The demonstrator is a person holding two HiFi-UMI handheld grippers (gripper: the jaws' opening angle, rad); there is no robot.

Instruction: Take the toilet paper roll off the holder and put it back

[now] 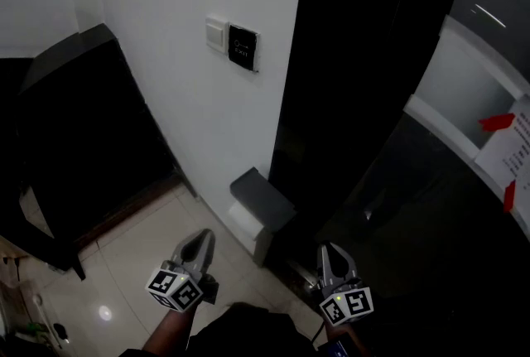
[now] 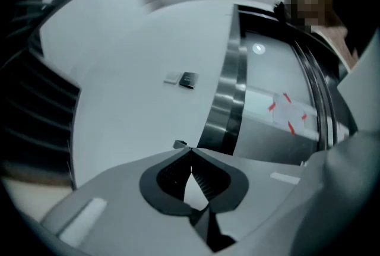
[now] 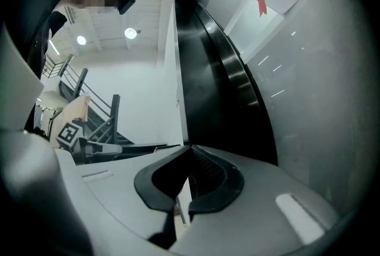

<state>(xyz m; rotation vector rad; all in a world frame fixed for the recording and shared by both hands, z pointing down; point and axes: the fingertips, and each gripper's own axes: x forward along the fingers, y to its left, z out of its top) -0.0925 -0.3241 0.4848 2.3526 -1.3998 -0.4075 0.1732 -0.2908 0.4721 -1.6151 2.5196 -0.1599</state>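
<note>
No toilet paper roll or holder shows in any view. In the head view my left gripper (image 1: 201, 236) is held low over the pale tiled floor, pointing at the white wall (image 1: 174, 98). My right gripper (image 1: 330, 248) is beside it, in front of the black door frame (image 1: 348, 82). The left gripper view shows my left gripper (image 2: 190, 151) with its tips touching and nothing between them. In the right gripper view, my right gripper (image 3: 190, 147) is likewise shut and empty.
A white switch (image 1: 217, 34) and a black panel (image 1: 243, 47) sit on the wall. A grey box (image 1: 261, 210) stands at the wall's foot between the grippers. Dark furniture (image 1: 83, 140) fills the left. A paper notice with red tape (image 1: 507, 150) hangs at right.
</note>
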